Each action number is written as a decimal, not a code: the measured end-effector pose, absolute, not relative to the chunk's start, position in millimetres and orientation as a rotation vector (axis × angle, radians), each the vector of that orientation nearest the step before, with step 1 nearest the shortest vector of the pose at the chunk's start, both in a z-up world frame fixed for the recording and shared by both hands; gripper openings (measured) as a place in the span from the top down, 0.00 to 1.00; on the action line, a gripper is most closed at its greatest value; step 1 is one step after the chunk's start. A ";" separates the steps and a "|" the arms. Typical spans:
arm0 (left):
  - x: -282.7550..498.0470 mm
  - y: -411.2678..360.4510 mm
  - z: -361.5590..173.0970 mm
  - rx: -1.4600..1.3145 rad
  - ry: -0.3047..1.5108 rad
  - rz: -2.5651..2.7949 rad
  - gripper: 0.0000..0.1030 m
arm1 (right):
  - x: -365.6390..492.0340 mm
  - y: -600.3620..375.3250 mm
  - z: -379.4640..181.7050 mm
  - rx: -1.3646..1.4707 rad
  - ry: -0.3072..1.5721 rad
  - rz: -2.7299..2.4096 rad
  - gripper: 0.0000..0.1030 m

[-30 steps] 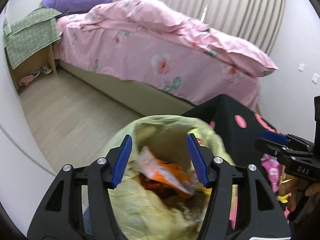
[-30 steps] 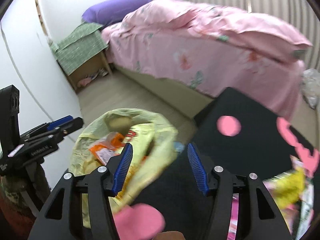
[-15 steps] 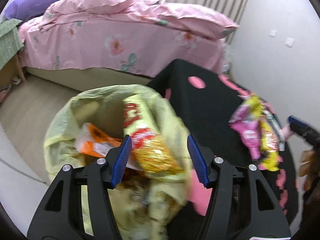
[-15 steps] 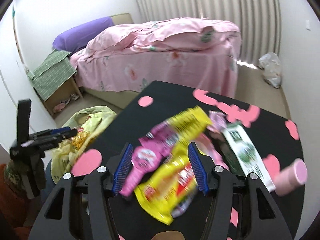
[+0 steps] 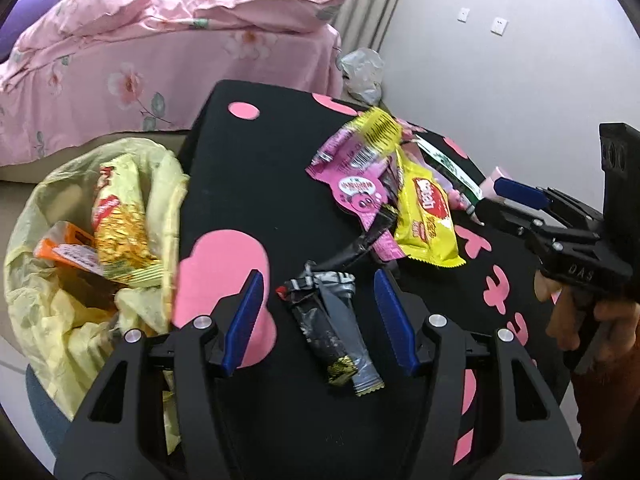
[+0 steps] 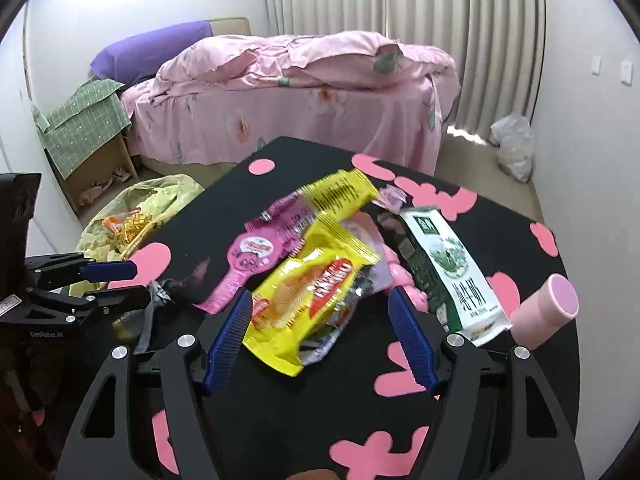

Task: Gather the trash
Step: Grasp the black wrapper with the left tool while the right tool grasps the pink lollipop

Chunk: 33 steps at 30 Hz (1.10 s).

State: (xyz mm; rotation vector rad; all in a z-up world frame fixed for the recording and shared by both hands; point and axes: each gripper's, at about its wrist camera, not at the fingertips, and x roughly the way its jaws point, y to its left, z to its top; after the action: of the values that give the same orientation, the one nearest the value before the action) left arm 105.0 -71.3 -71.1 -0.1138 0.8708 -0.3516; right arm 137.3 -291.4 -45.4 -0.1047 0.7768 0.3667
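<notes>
A pink-quilted bed [image 6: 304, 92] backs a black table [image 5: 260, 168] scattered with wrappers; beside it a yellow trash bag [image 5: 52, 304] holds discarded packets. The right gripper [image 6: 320, 338], jaws just spread wide and empty, hovers over a yellow snack packet [image 6: 308, 292]. The left gripper [image 5: 318, 320] stands parted, unclenched, astride a black-and-silver wrapper [image 5: 328, 320].

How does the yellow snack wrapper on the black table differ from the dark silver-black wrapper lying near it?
The yellow snack wrapper is bright, broad and fairly flat; the dark silver-black wrapper is narrow, long and crumpled. The yellow one rests in a pile, overlapping a pink wrapper; the dark one lies apart, nearer the yellow trash bag. Both lie on the black table, ungripped.
</notes>
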 end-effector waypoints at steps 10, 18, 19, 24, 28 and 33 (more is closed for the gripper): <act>85.7 -37.3 -60.6 -0.198 0.823 -0.298 0.47 | 171.8 -225.6 -67.9 -0.136 0.834 0.446 0.35; 70.8 -26.6 -67.2 -0.242 0.827 -0.331 0.47 | 192.3 -213.4 -90.0 -0.173 0.910 0.412 0.47; 70.9 -25.7 -67.5 -0.256 0.827 -0.342 0.45 | 189.1 -214.9 -89.6 -0.174 0.912 0.420 0.50; 75.1 -30.4 -69.3 -0.313 0.835 -0.408 0.35 | 165.7 -232.5 -87.2 -0.181 0.917 0.431 0.54; 80.9 -46.6 -72.8 -0.250 0.877 -0.408 0.32 | 145.1 -247.6 -92.0 -0.214 0.924 0.414 0.55; 97.6 -70.8 -76.0 -0.101 0.901 -0.332 0.32 | 118.7 -274.8 -85.2 -0.192 0.859 0.414 0.55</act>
State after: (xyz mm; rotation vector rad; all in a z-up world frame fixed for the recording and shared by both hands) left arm 97.6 -70.8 -76.0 -0.1007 0.9015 -0.3321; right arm 118.7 -274.8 -85.2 -0.1915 0.8587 0.4137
